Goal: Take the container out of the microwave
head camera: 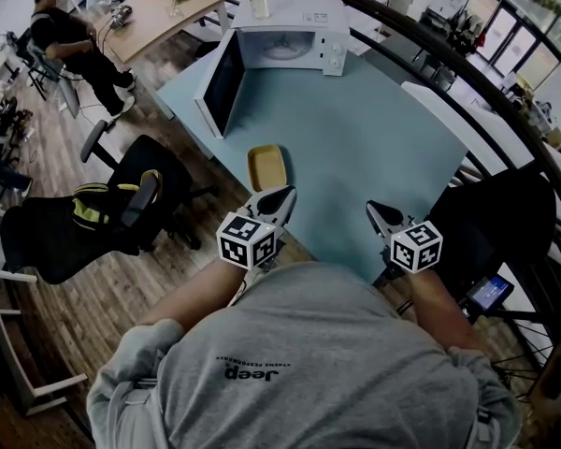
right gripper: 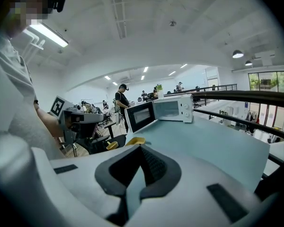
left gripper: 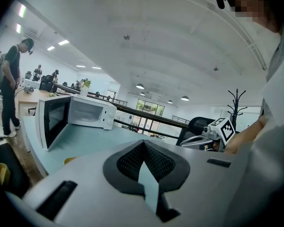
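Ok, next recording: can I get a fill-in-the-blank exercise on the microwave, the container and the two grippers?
1. The white microwave oven on the pale blue table has its door ____.
2. The shallow yellow container lies ____ the microwave, on the table.
3. The left gripper and the right gripper both hold ____.
4. The container lies nearer the ____ one.
Missing words: open; outside; nothing; left.
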The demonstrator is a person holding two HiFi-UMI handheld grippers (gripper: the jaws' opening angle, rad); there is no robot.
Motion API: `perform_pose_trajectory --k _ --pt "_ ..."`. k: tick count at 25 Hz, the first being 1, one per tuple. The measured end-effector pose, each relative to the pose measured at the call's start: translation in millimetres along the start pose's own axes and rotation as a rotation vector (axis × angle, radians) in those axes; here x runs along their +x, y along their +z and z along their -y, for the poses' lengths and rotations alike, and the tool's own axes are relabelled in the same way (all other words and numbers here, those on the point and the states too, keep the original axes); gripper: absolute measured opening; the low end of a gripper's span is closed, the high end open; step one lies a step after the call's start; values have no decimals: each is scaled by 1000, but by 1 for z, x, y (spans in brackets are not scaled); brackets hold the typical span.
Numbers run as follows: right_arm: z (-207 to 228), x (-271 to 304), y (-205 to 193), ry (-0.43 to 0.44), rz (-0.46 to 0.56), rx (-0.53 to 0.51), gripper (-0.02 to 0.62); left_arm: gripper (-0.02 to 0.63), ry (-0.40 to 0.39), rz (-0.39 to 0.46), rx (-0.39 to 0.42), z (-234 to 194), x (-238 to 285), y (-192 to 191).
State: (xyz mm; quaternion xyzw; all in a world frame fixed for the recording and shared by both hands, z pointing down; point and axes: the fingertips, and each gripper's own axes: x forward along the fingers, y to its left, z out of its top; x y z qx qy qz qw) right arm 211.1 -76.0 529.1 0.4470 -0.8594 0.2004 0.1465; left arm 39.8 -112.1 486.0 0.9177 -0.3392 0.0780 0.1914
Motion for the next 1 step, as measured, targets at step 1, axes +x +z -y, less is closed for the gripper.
perform_pose_trajectory --k 1 --pt "-1 0 -1 1 -2 -3 15 6 -1 0 -1 0 0 -1"
